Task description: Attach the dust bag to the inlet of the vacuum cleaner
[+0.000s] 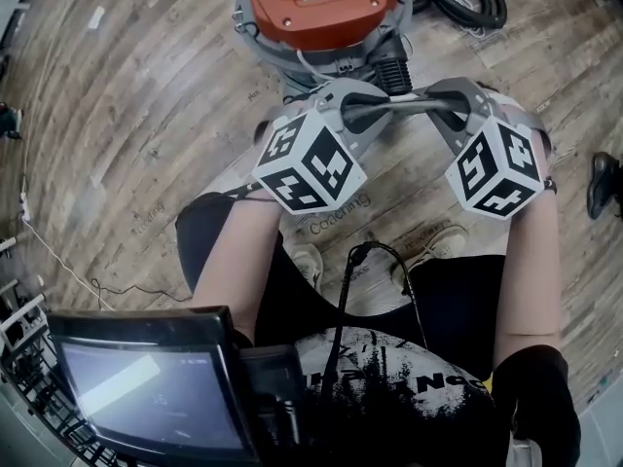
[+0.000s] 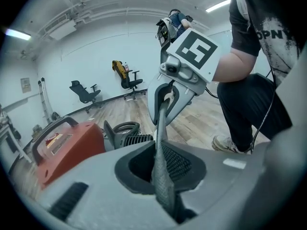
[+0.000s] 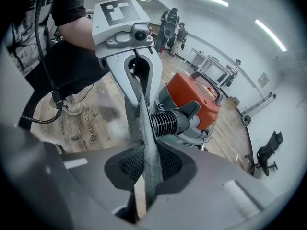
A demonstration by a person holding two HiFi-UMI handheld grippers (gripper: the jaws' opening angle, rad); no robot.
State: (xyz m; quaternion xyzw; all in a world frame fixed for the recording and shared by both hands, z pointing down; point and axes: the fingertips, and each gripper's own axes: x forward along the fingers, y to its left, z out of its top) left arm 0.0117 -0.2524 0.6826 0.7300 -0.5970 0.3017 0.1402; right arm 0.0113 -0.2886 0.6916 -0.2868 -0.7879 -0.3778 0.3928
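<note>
**Technician:** Container status?

**Inspector:** The vacuum cleaner stood on the wooden floor with its orange lid seated. The drum contents were not visible. The dust bag was outside the unit, held above the floor just in front of it.

**Technician:** Obstructions?

**Inspector:** The bag showed only as a taut grey strip, seen edge-on; its body and opening could not be made out. The head view cut off the far side of the cleaner. The strip passed close to the ribbed black fitting; contact between them could not be determined.

**Technician:** Claw state?

**Inspector:** The left gripper had its jaws nearly together, pinching one end of the strip between the pads. The right gripper pinched the other end likewise. The strip ran straight from one gripper to the other.
</note>
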